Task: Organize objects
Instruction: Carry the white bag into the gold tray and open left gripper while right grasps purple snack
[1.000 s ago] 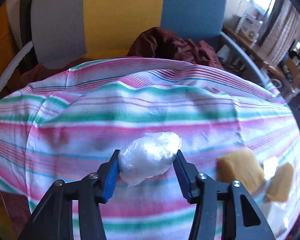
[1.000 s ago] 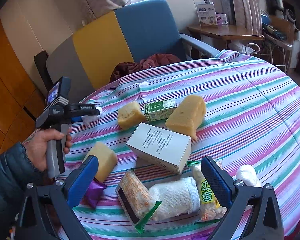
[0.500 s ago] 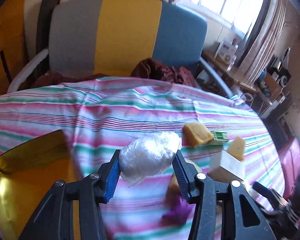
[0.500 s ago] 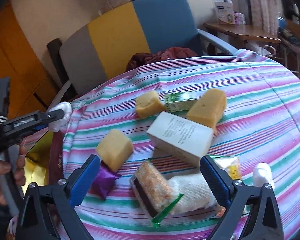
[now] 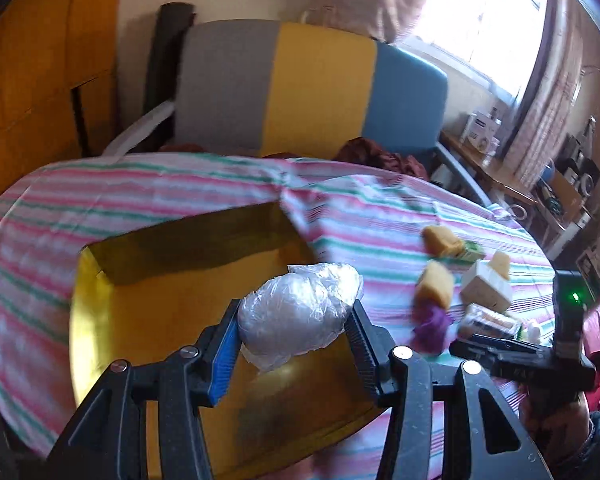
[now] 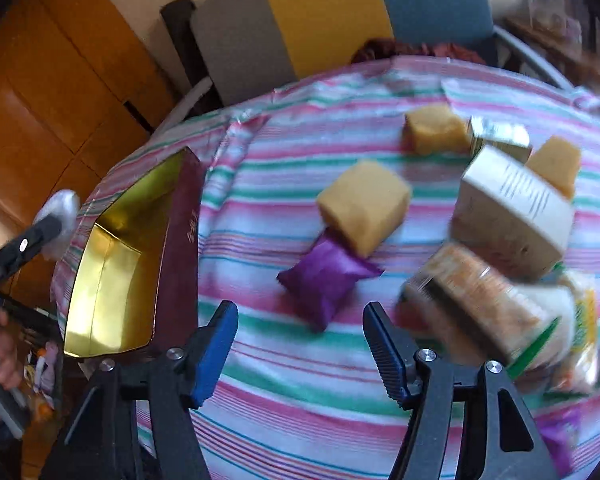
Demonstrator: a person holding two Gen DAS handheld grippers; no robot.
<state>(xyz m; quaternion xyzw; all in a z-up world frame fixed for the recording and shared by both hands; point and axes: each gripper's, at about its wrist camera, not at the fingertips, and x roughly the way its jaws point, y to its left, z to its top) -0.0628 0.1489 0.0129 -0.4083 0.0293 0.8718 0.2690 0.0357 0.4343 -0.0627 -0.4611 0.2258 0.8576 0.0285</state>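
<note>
We see the white bundle pressed between the two fingers of the left claw, so this claw is closed on it. The bundle hangs above the open gold-lined box, just past the fingertips, and it does not touch the box floor as far as we can tell. It is a rounded lump wrapped in crinkled clear plastic film, white and a little shiny. In the right wrist view the same bundle shows at the far left, over the box, which has a dark red outer wall and one shiny yellow inside.

The right claw is open with nothing between its fingers. Just ahead of it, on the striped cloth of the counter, lies one purple packet. Touching the far end of the packet is a yellow sponge block; we count three such blocks, the second further ahead and the third to the right. One white carton stands to the right of the claw, with one green carton behind it. One clear snack pack lies near the right finger. These things are blurred, so we cannot read their labels.
</note>
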